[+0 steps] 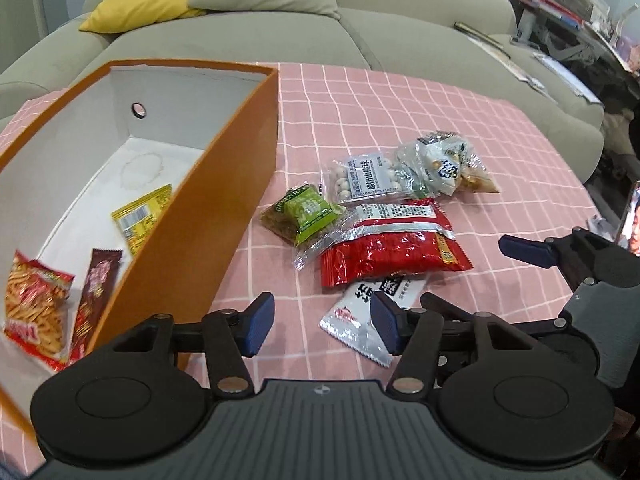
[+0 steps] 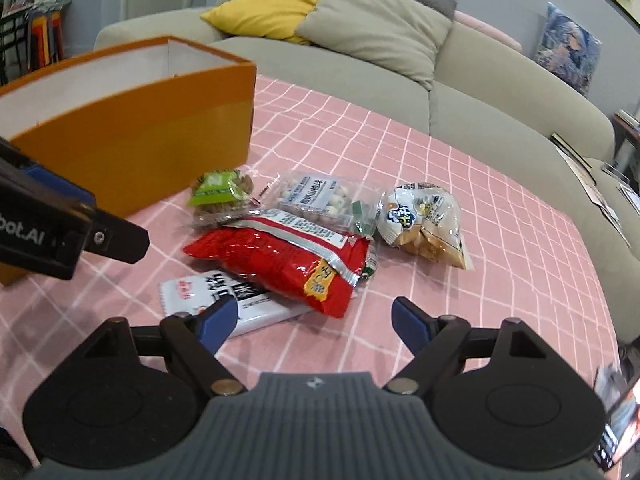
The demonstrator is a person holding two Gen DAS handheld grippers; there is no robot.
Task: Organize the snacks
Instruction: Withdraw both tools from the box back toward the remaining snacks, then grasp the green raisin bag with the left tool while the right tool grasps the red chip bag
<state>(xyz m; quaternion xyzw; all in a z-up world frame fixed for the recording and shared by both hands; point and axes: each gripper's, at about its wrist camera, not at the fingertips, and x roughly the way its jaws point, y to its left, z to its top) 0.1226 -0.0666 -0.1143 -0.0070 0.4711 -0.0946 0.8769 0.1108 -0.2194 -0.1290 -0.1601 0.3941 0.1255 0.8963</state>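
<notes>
Both our grippers' fingers [image 1: 262, 322] are spread, holding nothing. The white packet [image 2: 224, 300] lies on the bench, partly under the red bag [image 2: 280, 260]. We should pinch its free edge, then lift it into the orange box [image 1: 224, 184].

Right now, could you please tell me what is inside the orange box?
The orange box holds three packets: yellow, brown and a red-orange sticks bag. Its near corner is hidden behind the box wall.

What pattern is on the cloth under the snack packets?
The tablecloth is pink with a grid of thin white lines; the right wrist view shows it best.
</notes>
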